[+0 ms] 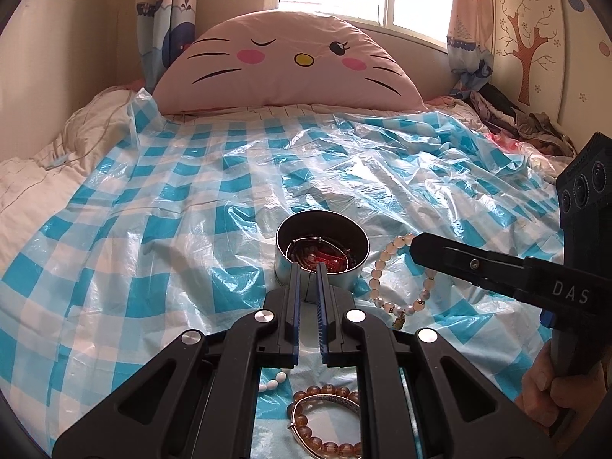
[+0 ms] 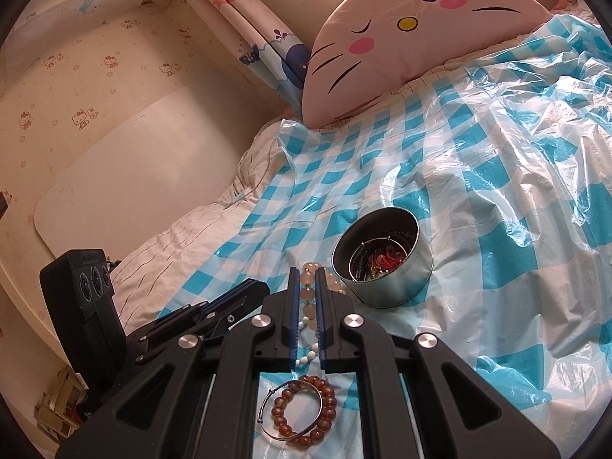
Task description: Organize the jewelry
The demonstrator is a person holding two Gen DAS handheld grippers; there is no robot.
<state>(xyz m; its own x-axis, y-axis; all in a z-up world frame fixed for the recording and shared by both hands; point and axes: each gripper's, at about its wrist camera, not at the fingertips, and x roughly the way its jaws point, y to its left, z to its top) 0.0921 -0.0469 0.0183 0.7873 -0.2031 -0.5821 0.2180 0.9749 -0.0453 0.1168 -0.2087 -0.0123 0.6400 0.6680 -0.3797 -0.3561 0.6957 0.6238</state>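
Note:
A round metal tin (image 1: 322, 246) (image 2: 384, 258) stands on the blue checked plastic sheet and holds bangles and red jewelry. A pale pink bead bracelet (image 1: 382, 267) (image 2: 310, 295) lies right of the tin. My right gripper (image 2: 307, 272) (image 1: 415, 245) sits over this bracelet with several beads between its narrowly parted fingers; I cannot tell if it grips them. My left gripper (image 1: 307, 267) hovers empty just before the tin, fingers slightly apart. An amber bead bracelet (image 1: 325, 424) (image 2: 304, 409) with a silver bangle (image 2: 292, 407) lies nearest, beside white beads (image 1: 273, 382) (image 2: 308, 357).
A pink cat-face pillow (image 1: 285, 65) (image 2: 401, 38) leans at the head of the bed under a window. Crumpled clothes (image 1: 531, 122) lie at the right. White quilt (image 1: 57, 168) borders the sheet on the left. A wall and white board (image 2: 134, 176) stand beyond the bed.

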